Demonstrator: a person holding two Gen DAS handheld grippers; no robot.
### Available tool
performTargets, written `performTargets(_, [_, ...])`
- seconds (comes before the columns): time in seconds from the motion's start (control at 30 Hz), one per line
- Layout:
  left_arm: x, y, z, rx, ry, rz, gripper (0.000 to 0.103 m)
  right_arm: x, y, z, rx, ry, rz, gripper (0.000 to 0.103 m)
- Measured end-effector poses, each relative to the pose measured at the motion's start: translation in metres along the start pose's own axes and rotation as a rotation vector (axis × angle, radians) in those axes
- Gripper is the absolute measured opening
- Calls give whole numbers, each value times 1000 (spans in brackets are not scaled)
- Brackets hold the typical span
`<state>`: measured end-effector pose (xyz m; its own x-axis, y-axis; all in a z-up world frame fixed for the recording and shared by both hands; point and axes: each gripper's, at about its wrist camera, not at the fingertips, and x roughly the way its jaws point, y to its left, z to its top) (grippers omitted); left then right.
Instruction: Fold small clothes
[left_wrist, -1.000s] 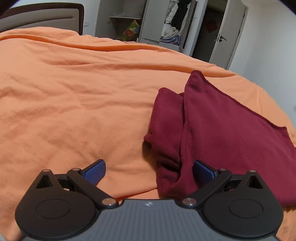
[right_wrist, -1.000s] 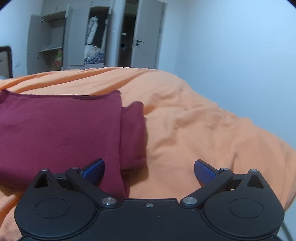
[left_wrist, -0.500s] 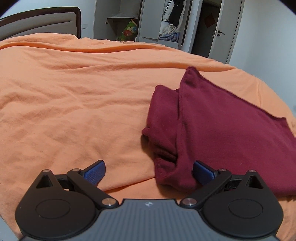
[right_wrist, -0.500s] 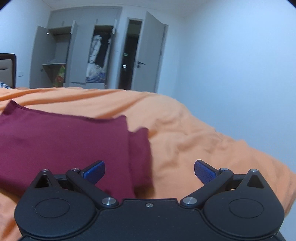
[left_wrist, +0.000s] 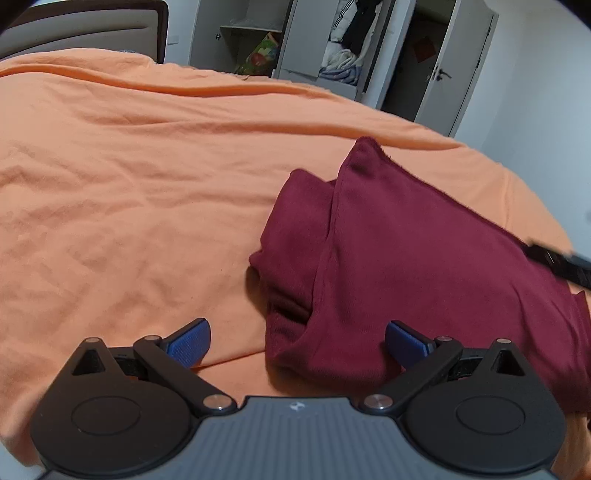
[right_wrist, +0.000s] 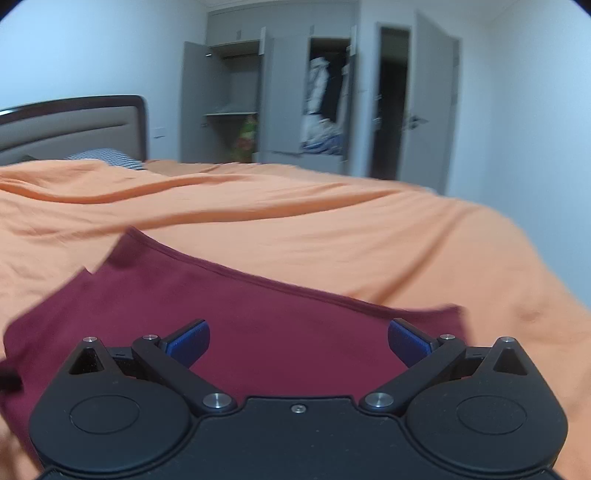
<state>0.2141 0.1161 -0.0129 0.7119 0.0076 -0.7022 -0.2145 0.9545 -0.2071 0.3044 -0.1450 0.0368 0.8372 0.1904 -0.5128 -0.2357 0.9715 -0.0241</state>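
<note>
A dark red garment (left_wrist: 424, 266) lies folded on the orange bedspread (left_wrist: 129, 192), with a sleeve bunched along its left side. My left gripper (left_wrist: 297, 345) is open at the garment's near left corner, holding nothing; its right finger is over the cloth and its left finger over the bedspread. In the right wrist view the same garment (right_wrist: 258, 314) fills the foreground. My right gripper (right_wrist: 298, 343) hangs open above it with nothing between its fingers. A dark tip of the right gripper (left_wrist: 557, 260) shows at the right edge of the left wrist view.
The orange bedspread (right_wrist: 332, 229) stretches far and to both sides. A padded headboard (right_wrist: 70, 127) and a checked pillow (right_wrist: 107, 157) stand at the back left. Open wardrobes (right_wrist: 295, 99) with clothes and a door (right_wrist: 424, 110) are beyond the bed.
My right gripper has swung left and come over the garment, which was to its left before. The left gripper has barely shifted. Both stayed open.
</note>
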Motion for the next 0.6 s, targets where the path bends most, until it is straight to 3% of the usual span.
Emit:
performTargets(0.13, [0,-2,-3,7,6,7,103,44,11,15,-16,63,-22,102])
performTargets(0.3, [3,0,-3,-1,15,5,103,82,11,0,-1,210,-29,102])
performTargets(0.6, [7,1,-4,3,17,9,103,88,-2,-9,77,208,12,103])
